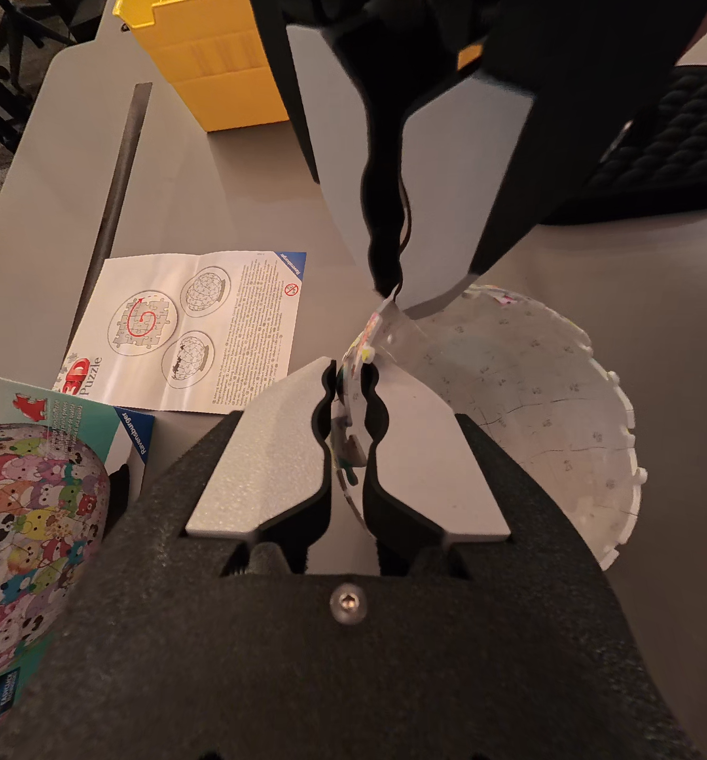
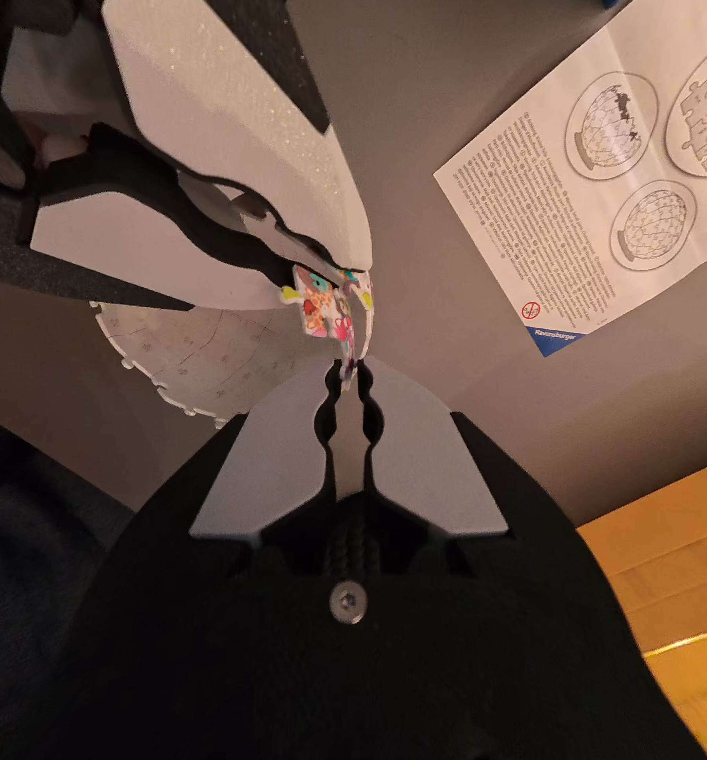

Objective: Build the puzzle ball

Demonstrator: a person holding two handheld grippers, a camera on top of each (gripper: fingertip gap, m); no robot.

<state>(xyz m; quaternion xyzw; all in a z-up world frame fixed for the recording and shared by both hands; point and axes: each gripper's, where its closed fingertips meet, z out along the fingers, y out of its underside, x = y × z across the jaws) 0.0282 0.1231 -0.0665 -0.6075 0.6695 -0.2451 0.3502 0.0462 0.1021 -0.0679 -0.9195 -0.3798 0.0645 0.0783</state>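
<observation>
A: Where's the puzzle ball (image 1: 549, 415)?

B: It's only half done, like a white bowl w/ bumpy edges. You see its inside, w/ tiny marks on the pieces. It sits just right of the left claw (image 1: 349, 370), and its rim goes in btwn the two fingers.

A: So the left claw is pinching it?

B: Yep, clamped on the rim. The colourful side of the rim shows right at the tips.

A: And the right claw (image 2: 348, 366)?

B: It comes from across, tips pointing at the left claw's tips. It's squeezed on a small puzzle piece (image 2: 349, 370), colourful w/ cartoon animals. That piece touches the rim of the ball, right by where the left claw holds on.

A: Is the piece all the way in?

B: Can't tell, too blurry there.

A: What else is near?

B: A paper sheet (image 1: 187, 329) w/ drawings of a ball lies flat on the grey tabletop (image 1: 220, 197), ahead and left of the left claw. The puzzle box (image 1: 35, 514), w/ lots of cute animals on it, is close on the left claw's left side. A yellow box (image 1: 212, 61) is farther off, past the paper. A black bumpy thing (image 1: 664, 144) is far off to the right.
</observation>
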